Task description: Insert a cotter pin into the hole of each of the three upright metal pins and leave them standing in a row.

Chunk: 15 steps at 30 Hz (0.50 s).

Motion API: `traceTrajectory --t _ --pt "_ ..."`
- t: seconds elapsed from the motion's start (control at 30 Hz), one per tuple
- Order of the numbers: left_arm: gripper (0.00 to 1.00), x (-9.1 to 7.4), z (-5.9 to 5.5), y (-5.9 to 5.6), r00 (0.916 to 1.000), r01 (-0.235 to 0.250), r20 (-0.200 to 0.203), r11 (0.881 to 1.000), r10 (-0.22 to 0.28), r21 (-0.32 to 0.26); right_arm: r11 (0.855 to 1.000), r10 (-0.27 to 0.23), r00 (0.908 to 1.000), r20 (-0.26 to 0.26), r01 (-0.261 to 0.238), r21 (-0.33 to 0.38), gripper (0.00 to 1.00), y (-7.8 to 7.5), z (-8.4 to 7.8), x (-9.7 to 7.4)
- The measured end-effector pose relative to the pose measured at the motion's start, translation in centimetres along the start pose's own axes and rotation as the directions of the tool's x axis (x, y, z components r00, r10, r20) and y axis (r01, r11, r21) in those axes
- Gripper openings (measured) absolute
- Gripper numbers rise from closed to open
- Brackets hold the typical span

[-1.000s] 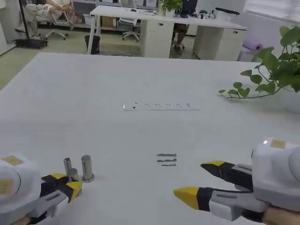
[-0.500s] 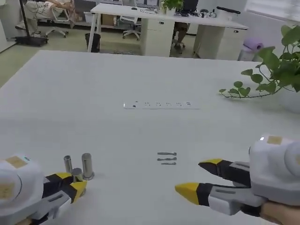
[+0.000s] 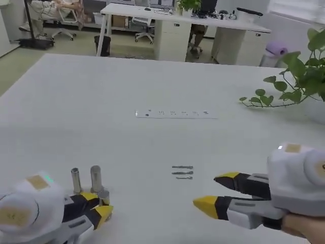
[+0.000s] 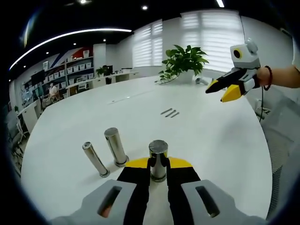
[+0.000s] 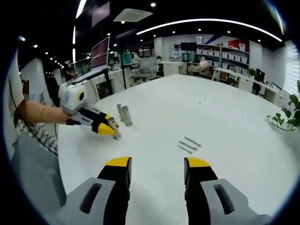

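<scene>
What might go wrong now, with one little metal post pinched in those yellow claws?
The left gripper grips one metal pin right beside the two standing pins; a sideways slip could topple them.
The cotter pins are thin and lie flat on the table; the open right gripper may struggle to pinch one.

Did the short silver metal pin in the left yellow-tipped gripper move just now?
Yes. The short silver pin went right, from between the two standing steel pins to beyond them, toward the thin cotter pins.
</scene>
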State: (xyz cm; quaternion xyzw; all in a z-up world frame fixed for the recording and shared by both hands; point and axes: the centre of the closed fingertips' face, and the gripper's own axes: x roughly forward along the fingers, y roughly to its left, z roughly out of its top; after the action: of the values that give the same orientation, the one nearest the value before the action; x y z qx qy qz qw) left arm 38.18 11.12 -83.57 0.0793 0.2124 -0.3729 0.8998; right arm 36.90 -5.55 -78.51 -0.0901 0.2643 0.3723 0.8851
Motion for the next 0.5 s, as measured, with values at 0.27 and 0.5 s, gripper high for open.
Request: traceTrajectory --t 0.27,0.5 --pt "0.11 0.4 0.1 -2.0 0.9982 0.059 0.003 0.998 -0.059 0.023 1.000 0.016 0.9994 -0.030 -0.016 -0.023 0.45 -0.3 -0.1 0.4" --pt "0.11 0.7 0.3 -3.5 0.9950 0.099 0.008 0.994 -0.100 0.036 1.000 0.021 0.9990 -0.040 -0.022 -0.023 0.44 -0.5 -0.1 0.7"
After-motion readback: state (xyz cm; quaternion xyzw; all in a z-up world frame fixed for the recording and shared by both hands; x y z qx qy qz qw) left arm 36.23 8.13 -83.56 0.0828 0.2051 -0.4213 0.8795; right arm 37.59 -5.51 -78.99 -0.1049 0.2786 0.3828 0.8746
